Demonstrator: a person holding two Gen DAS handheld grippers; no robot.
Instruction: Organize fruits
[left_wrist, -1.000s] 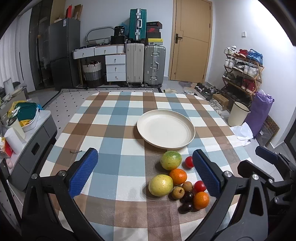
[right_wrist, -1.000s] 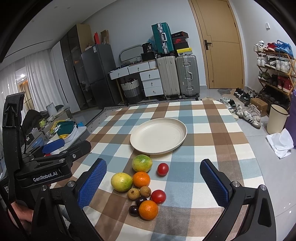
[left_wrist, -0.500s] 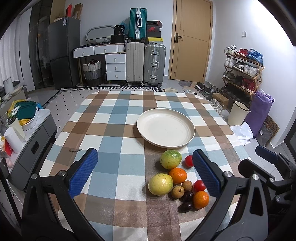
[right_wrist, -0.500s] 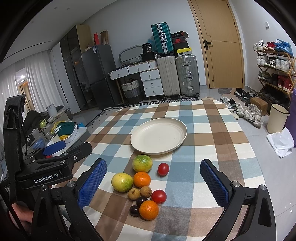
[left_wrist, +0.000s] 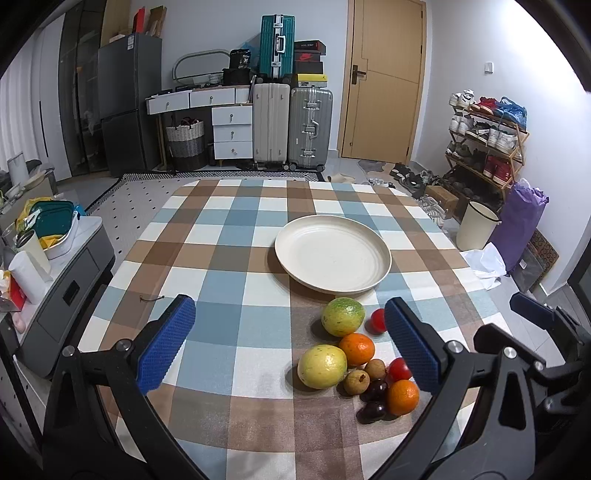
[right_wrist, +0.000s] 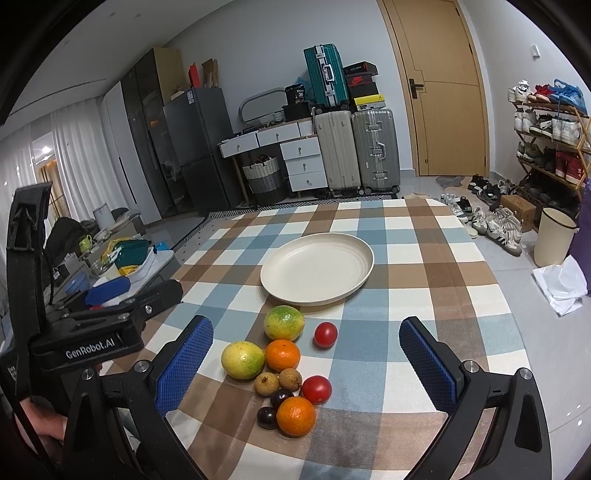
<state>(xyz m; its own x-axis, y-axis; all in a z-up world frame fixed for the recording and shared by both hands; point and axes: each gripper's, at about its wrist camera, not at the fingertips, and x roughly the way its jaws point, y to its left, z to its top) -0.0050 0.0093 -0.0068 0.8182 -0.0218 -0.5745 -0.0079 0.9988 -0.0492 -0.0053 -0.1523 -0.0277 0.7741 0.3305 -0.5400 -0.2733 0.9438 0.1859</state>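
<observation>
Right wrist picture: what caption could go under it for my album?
Open right gripper above a fruit pile on a checked table, empty plate behind it.

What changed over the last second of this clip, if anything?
Nothing visibly changed. Both grippers, left gripper and right gripper, stay open above the table, holding nothing. The fruit cluster lies on the checked cloth just as before, and the plate is still bare.
</observation>
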